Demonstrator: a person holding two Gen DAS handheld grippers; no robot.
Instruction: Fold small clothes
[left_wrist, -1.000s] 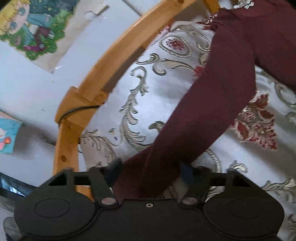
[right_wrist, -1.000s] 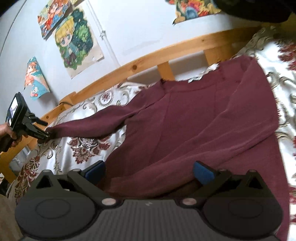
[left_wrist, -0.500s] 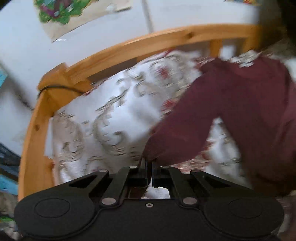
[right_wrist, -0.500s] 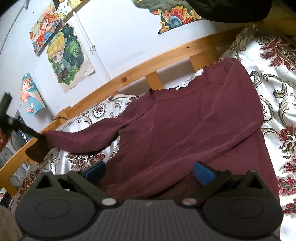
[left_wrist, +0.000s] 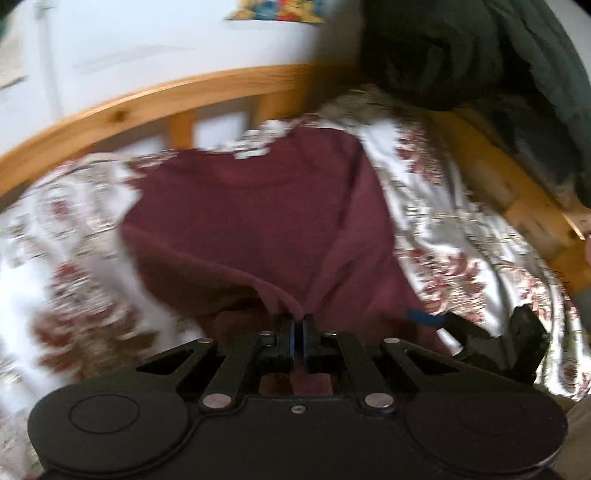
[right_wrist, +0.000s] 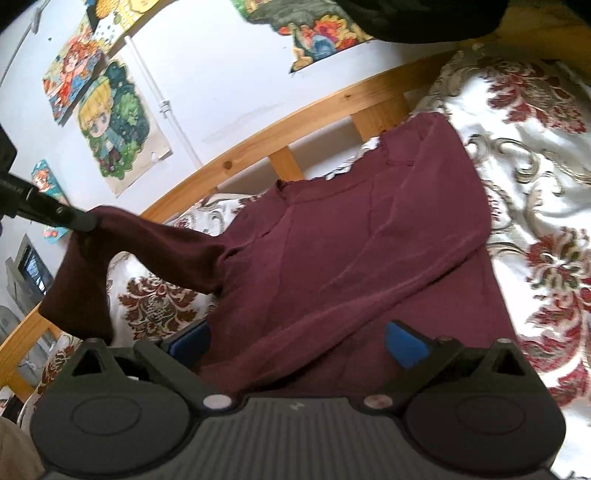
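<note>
Between the left gripper's (left_wrist: 298, 320) jaws sits the cuff of a maroon sweater's sleeve (right_wrist: 155, 240); the jaws are pressed together on the cloth, with a fold of it bunched just ahead of their tips. Seen from the right wrist, that sleeve is lifted off the bed and stretches from the left gripper (right_wrist: 79, 221) across to the shoulder of the maroon sweater (right_wrist: 351, 236), its loose end hanging below the jaws. Ahead of the right gripper's (right_wrist: 295, 339) jaws, the sweater's body lies spread on the floral bedspread (right_wrist: 535, 177), collar toward the wooden bed frame (right_wrist: 258, 147), with the other sleeve folded across its front. The right jaws stand wide, blue pads on either side of the sweater's lower hem, gripping nothing. Beyond the frame, cartoon posters (right_wrist: 118, 122) hang on the white wall. To the right of the left jaws, the left wrist view, which is blurred, shows the right gripper's blue pad and black finger low over the bedspread.
</note>
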